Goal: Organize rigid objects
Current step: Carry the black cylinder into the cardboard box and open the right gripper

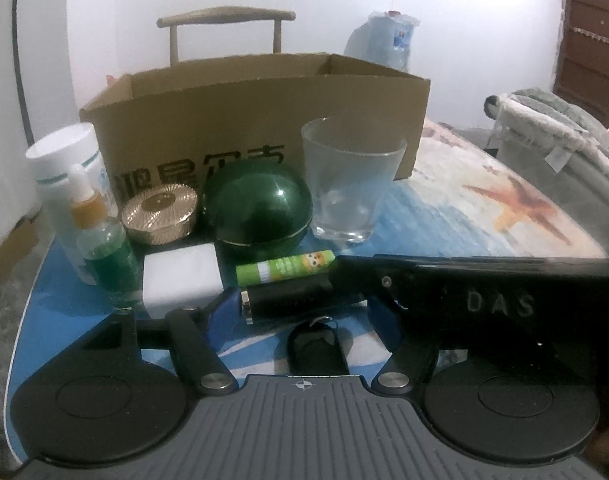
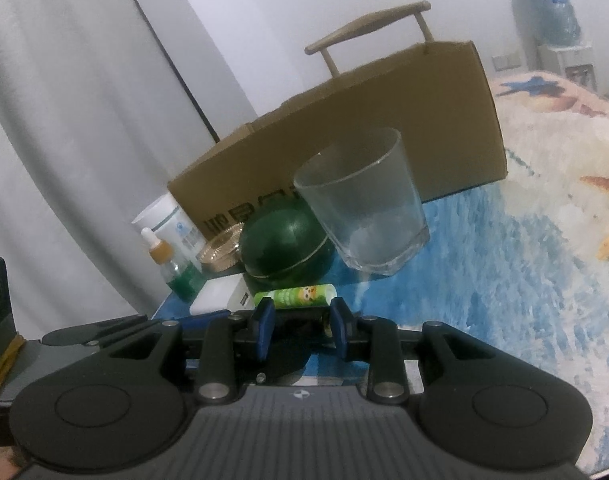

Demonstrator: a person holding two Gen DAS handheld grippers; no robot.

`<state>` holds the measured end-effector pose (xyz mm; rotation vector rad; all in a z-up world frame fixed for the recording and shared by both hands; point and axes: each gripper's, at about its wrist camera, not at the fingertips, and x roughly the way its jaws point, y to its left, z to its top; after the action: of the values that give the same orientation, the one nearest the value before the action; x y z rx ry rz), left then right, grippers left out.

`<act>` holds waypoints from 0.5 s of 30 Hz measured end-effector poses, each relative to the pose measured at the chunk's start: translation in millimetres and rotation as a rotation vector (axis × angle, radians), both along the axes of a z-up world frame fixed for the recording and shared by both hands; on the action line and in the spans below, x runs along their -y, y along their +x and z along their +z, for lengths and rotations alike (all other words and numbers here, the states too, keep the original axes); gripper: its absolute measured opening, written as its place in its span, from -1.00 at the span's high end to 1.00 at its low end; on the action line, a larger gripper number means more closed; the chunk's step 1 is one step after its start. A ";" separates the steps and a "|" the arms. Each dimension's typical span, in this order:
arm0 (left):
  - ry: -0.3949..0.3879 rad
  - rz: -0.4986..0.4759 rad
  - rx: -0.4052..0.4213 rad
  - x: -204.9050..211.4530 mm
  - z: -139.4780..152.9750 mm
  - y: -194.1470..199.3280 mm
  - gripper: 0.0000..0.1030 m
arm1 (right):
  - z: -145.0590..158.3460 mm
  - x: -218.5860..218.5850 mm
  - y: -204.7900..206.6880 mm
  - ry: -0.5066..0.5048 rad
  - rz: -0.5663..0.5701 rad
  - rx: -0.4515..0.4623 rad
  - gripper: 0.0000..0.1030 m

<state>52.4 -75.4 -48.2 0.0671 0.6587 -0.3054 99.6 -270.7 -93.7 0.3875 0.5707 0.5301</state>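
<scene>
Left gripper point(image 1: 300, 316): jaws moderately wide and gripping nothing; blue pads standing on either side of the black tube point(image 1: 292, 300), left pad just beside its gold-banded end, contact not determinable.
Right gripper point(image 2: 300, 326): jaws narrow; in the right wrist view, blue pads set against both sides of the black tube and apparently clamped on it; in the left wrist view, reaching in from the right with its tip at the tube.
Key fob point(image 1: 316, 344): black, lying on the cloth nearest the left camera, just short of the tube.
Glue stick point(image 1: 286, 266): green, lying on its side just beyond the tube.
White block point(image 1: 180, 280): left of the glue stick, just beside the left pad.
Dropper bottle point(image 1: 108, 256): green liquid, upright at the left, in front of the white jar point(image 1: 64, 160).
Gold compact point(image 1: 160, 212): round, behind the white block.
Green round case point(image 1: 260, 208): closed, right of the compact.
Glass point(image 1: 348, 188): clear tumbler, upright, right of the green case.
Cardboard box point(image 1: 264, 112): open-topped, behind the whole row.
Tablecloth point(image 1: 464, 208): blue and cream, starfish print.
Chair back point(image 1: 224, 14): wooden, beyond the box.
</scene>
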 end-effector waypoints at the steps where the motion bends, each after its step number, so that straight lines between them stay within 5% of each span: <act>1: 0.002 -0.002 0.009 0.7 1.2 -1.9 -0.34 | 2.2 -0.3 -2.4 -0.006 -0.003 0.012 0.35; 15: -0.030 0.019 0.172 -1.8 49.5 -33.8 -0.34 | 57.5 -5.0 -42.8 -0.022 -0.032 0.171 0.35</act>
<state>18.6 -73.6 1.3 0.0580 0.4841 -0.2877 56.8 -265.6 -36.2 0.3260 0.4046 0.5203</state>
